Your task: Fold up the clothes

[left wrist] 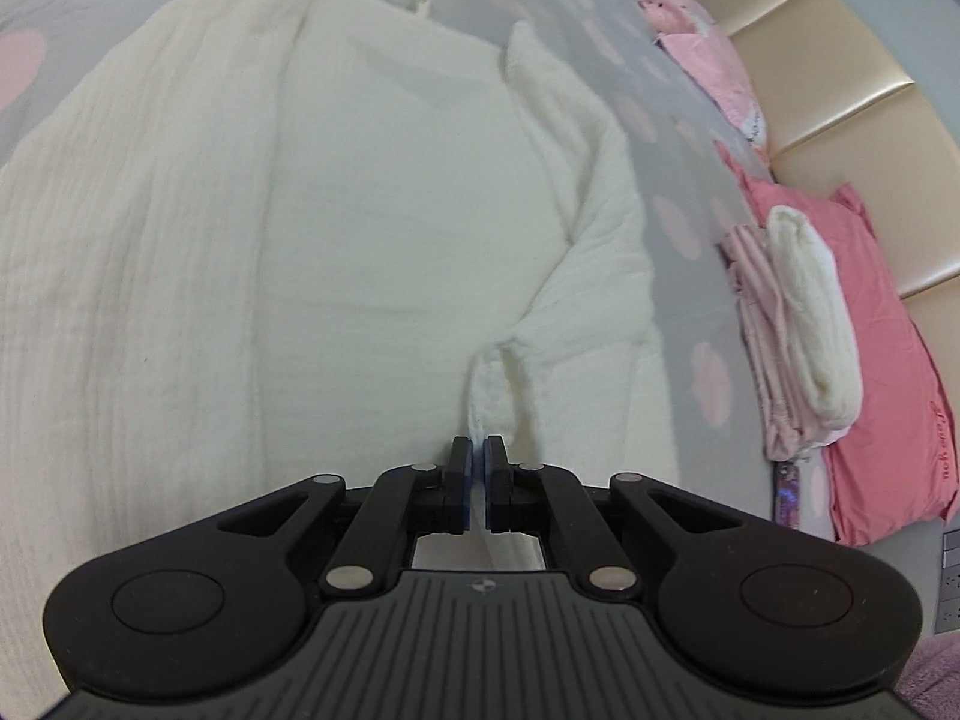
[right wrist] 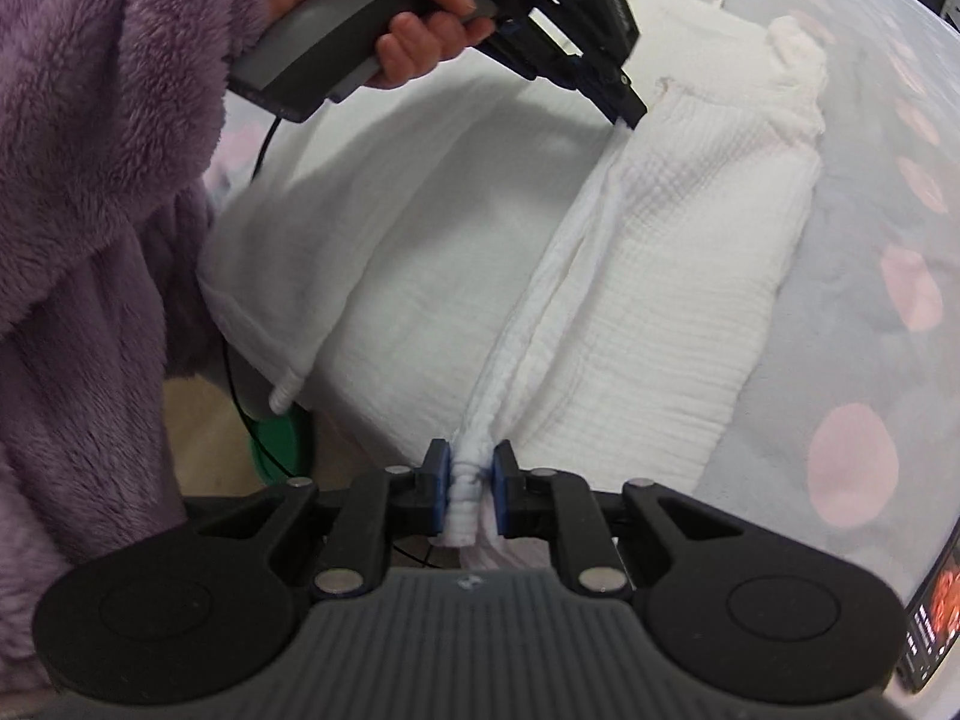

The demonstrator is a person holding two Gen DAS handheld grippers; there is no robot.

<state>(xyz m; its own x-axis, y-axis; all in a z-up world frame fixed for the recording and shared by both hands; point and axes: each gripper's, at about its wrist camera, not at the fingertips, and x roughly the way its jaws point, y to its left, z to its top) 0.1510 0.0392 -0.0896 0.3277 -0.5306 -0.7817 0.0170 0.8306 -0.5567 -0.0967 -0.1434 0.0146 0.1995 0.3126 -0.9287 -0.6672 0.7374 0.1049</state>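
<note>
On a grey bedspread [left wrist: 678, 138] with pink spots: white crinkle-textured garment [left wrist: 372, 228], spread flat, partly folded, gripped at two points along one lifted edge.

Garment's right-hand panel turned inward over the body, its free edge raised into a taut ridge between the two tools. Left gripper [left wrist: 478, 468] pinched tight on a thin fold of that edge, blue pads nearly together (same tool seen from the right wrist at [right wrist: 627, 117], held by a bare hand [right wrist: 414, 12]). Right gripper [right wrist: 471, 480] clamped on a thicker, bunched roll of the same edge near the bed's side. Purple fleece sleeve [right wrist: 102, 180] at the left of the right-wrist view. Beyond the garment: stack of folded pink and cream laundry [left wrist: 792, 324], resting against a pink pillow [left wrist: 888, 372]; padded cream headboard [left wrist: 840, 102] behind.
</note>
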